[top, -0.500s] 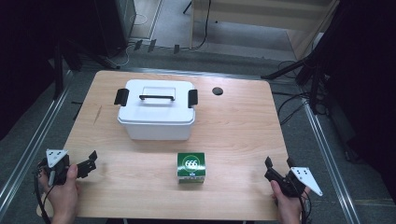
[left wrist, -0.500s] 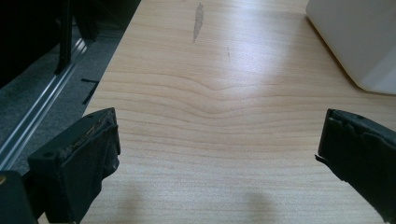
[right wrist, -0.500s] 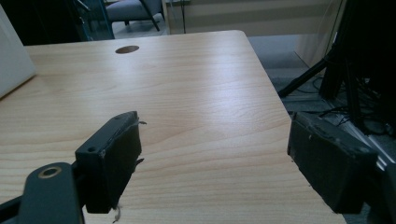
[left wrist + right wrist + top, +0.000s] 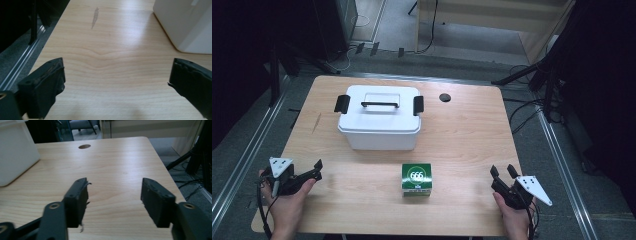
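Green box (image 4: 416, 179) near the table's (image 4: 462, 135) front edge, midway between left gripper (image 4: 314, 169) and right gripper (image 4: 503, 172), both wide, empty; likely shoved off if clipped sideways.

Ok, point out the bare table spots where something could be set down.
Free: right of the white box, around the small hole; the front strips between the green carton and each gripper. Tightest between box and carton.
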Demonstrator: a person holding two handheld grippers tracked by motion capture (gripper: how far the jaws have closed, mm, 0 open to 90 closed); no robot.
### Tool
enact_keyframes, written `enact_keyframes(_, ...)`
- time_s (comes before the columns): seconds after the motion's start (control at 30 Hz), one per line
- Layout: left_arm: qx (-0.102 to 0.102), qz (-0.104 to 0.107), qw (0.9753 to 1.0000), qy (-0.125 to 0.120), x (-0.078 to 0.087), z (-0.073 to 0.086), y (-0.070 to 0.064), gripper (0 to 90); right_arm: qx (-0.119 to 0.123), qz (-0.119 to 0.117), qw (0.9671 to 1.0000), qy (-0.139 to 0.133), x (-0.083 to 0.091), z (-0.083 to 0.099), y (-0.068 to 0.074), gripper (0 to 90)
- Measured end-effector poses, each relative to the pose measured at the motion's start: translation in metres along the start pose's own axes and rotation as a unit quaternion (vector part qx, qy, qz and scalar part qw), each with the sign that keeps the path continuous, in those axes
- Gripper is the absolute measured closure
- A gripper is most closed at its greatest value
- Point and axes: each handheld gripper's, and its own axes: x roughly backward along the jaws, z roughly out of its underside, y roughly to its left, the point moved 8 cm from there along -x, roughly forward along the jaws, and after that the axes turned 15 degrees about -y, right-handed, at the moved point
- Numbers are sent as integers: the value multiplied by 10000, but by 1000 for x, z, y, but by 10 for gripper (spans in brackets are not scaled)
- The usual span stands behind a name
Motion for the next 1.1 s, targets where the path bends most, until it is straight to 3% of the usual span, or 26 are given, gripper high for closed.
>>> enact_keyframes(0.1, -44, 237, 9997, -91, -3, -11, -18, 155, 77, -156, 9998, 70, -8, -3, 20, 533)
enact_keyframes(0.13, -44, 237, 9997, -91, -3, -11, -18, 170, 77, -156, 9998, 70, -8, -3, 20, 533)
enact_keyframes(0.17, -26, 354, 9993, -143, -6, -16, -25, 227, 74, -353, 9993, 107, -12, -4, 33, 589)
enact_keyframes(0.2, -26, 354, 9993, -143, -6, -16, -25, 261, 74, -353, 9993, 107, -12, -4, 33, 589)
enact_keyframes(0.27, 58, 391, 9991, -146, -10, -22, -32, 326, 138, -705, 9974, 101, -17, -7, 53, 638)
enact_keyframes(0.3, 58, 391, 9991, -146, -10, -22, -32, 350, 138, -705, 9974, 101, -17, -7, 53, 638)
enact_keyframes(0.4, 102, 400, 9990, -184, -12, -24, -33, 390, 238, -980, 9949, 84, -24, -12, 72, 627)
enact_keyframes(0.5, 16, 330, 9993, -189, -13, -22, -29, 355, 409, -1016, 9940, 36, -29, -15, 78, 570)
enact_keyframes(0.53, -85, 295, 9993, -202, -13, -20, -27, 308, 639, -1091, 9920, 28, -34, -19, 83, 575)
enact_keyframes(0.57, -242, 203, 9993, -176, -14, -17, -24, 308, 639, -1091, 9920, 28, -34, -19, 83, 575)
enact_keyframes(0.6, -343, 86, 9993, -134, -15, -14, -21, 234, 683, -1183, 9906, 34, -37, -21, 85, 600)
enact_keyframes(0.63, -300, 82, 9995, -95, -15, -11, -20, 169, 682, -1283, 9894, 80, -39, -23, 88, 609)
enact_keyframes(0.67, -164, 145, 9997, -55, -15, -8, -19, 142, 655, -1407, 9876, 234, -42, -24, 91, 621)
enact_keyframes(0.7, 14, 192, 9998, 0, -16, -3, -17, 108, 675, -1665, 9830, 384, -50, -26, 96, 599)
enact_keyframes(0.73, 49, 200, 9998, 23, -17, 0, -16, 86, 636, -1808, 9804, 451, -53, -28, 99, 606)
enact_keyframes(0.77, 49, 200, 9998, 23, -17, 0, -16, 84, 636, -1808, 9804, 451, -53, -28, 99, 606)
enact_keyframes(0.8, -128, 139, 9998, 114, -20, 5, -14, 60, 614, -2014, 9755, 640, -58, -30, 103, 629)
enact_keyframes(0.87, -312, -4, 9993, 195, -22, 8, -13, 35, 764, -2009, 9708, 1062, -64, -30, 104, 633)
enact_keyframes(0.9, -312, -4, 9993, 195, -22, 8, -13, 35, 777, -2049, 9692, 1127, -66, -31, 105, 632)
enact_keyframes(0.93, -383, -104, 9990, 217, -22, 9, -13, 35, 777, -2049, 9692, 1127, -66, -31, 105, 632)
enact_keyframes(0.97, -394, -143, 9989, 196, -22, 9, -14, 35, 835, -2144, 9662, 1163, -70, -37, 108, 621)
enact_keyframes(1.07, -298, -12, 9996, 28, -21, 8, -15, 26, 990, -2179, 9635, 1200, -74, -42, 110, 573)
enact_keyframes(1.1, -217, -34, 9998, -16, -22, 7, -13, 20, 1139, -2251, 9600, 1218, -79, -47, 112, 544)
